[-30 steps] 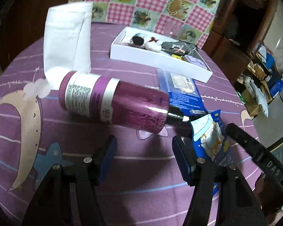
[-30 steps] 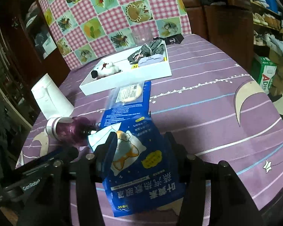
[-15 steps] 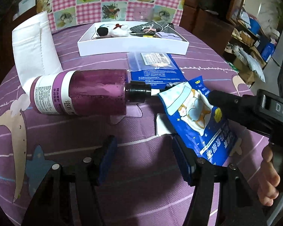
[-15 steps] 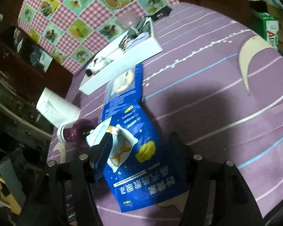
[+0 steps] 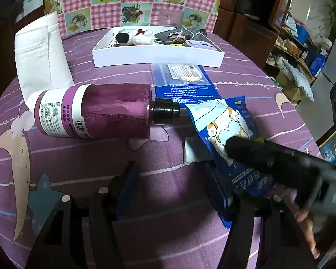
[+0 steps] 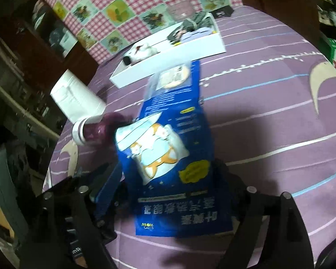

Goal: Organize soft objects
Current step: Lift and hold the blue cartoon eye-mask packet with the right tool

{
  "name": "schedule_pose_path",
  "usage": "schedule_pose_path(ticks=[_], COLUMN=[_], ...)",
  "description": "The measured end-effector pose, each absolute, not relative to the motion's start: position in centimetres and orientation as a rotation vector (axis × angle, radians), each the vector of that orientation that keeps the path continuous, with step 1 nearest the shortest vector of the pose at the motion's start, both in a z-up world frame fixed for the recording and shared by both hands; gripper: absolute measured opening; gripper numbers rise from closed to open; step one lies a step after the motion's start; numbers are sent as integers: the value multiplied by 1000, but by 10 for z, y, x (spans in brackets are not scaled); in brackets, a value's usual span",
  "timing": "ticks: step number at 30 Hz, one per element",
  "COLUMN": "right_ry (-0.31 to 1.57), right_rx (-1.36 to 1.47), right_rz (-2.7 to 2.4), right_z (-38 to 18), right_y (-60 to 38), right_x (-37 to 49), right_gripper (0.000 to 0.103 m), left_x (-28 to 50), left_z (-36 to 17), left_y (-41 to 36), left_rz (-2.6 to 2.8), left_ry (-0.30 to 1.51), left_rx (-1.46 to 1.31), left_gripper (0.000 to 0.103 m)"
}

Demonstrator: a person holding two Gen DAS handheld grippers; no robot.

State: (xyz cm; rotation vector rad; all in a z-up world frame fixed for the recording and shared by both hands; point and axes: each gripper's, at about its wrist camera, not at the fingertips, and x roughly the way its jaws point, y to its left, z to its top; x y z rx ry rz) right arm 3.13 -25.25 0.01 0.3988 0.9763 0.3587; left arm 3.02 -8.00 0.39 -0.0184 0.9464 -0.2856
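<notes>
On my left feed, the white cloth point(image 5: 39, 58) stands at the left edge of the surface point(image 5: 78, 157), and the purple bottle point(image 5: 94, 111) lies on its side just in front of it, cap point(image 5: 165, 113) pointing right. My left claw point(image 5: 170, 186) hovers over the near part of the surface with its blue pads spread and nothing between them; the bottle lies beyond it, apart from the pads.

At the far edge sits the white tray point(image 5: 156, 55) with a white plush point(image 5: 138, 38) and a dark cloth piece point(image 5: 177, 34) inside. A flat blue pack point(image 5: 183, 83) lies in front of the tray, reaching towards the bottle cap.

To the right, the blue pouch point(image 5: 226, 125) with the cat print is lifted off the surface at a tilt. Its top corner is close to the bottle cap and its lower end passes just beside my left claw's right pad. My right claw's dark finger point(image 5: 268, 157) lies across the front of the pouch.

On my right feed, the pouch point(image 6: 168, 157) fills the space between the fingers of my right claw point(image 6: 168, 192). The left pad point(image 6: 109, 186) presses its left edge; the right finger is mostly hidden behind the pouch. The claw is clamped on it, holding it above the surface point(image 6: 268, 103). The flat pack point(image 6: 174, 89) and tray point(image 6: 168, 60) lie beyond, the bottle point(image 6: 94, 132) and cloth point(image 6: 76, 96) to the left.
</notes>
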Motion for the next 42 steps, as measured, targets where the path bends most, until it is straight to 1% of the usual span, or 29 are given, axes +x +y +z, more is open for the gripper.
schedule_pose_path(ticks=[6, 9, 11, 13, 17, 21, 22, 23, 25, 26, 27, 28, 29, 30, 32, 35, 42], right_ry=[970, 969, 969, 970, 975, 974, 975, 975, 976, 971, 969, 971, 976, 980, 987, 984, 865], right_rx=[313, 304, 305, 287, 228, 234, 236, 231, 211, 194, 190, 215, 238, 269, 303, 341, 422], right_rz=[347, 344, 342, 340, 329, 288, 286, 270, 254, 219, 196, 190, 192, 184, 172, 165, 212], right_z=[1, 1, 1, 1, 1, 2, 2, 2, 2, 2, 2, 1, 1, 0, -1, 0, 21], right_y=[-239, -239, -238, -236, -232, -241, -241, -243, -242, -244, -246, -251, -255, -260, -266, -271, -279], right_x=[27, 26, 26, 26, 24, 26, 26, 26, 26, 26, 26, 27, 28, 29, 31, 31, 20], right_gripper=[90, 90, 90, 90, 88, 70, 68, 62, 57, 39, 27, 25, 21, 13, 8, 6, 4], left_x=[29, 28, 27, 25, 22, 24, 24, 24, 24, 24, 23, 23, 23, 23, 26, 29, 29], left_z=[4, 4, 5, 5, 5, 5, 5, 5, 5, 5, 6, 7, 8, 8, 9, 8, 10], left_y=[-81, -84, -86, -89, -95, -92, -92, -92, -93, -93, -93, -92, -91, -89, -85, -79, -76], left_rz=[-315, -337, -359, -380, -374, -378, -380, -382, -411, -415, -420, -424, -426, -424, -423, -431, -487], left_ry=[942, 938, 938, 936, 931, 935, 935, 934, 937, 938, 935, 933, 930, 928, 934, 951, 946], left_rx=[-27, -24, -31, -24, 15, -8, -8, -8, -18, -17, -19, -25, -33, -44, -74, -119, -176], left_gripper=[60, 59, 57, 51, 49, 49, 49, 50, 51, 51, 51, 51, 51, 52, 52, 52, 52])
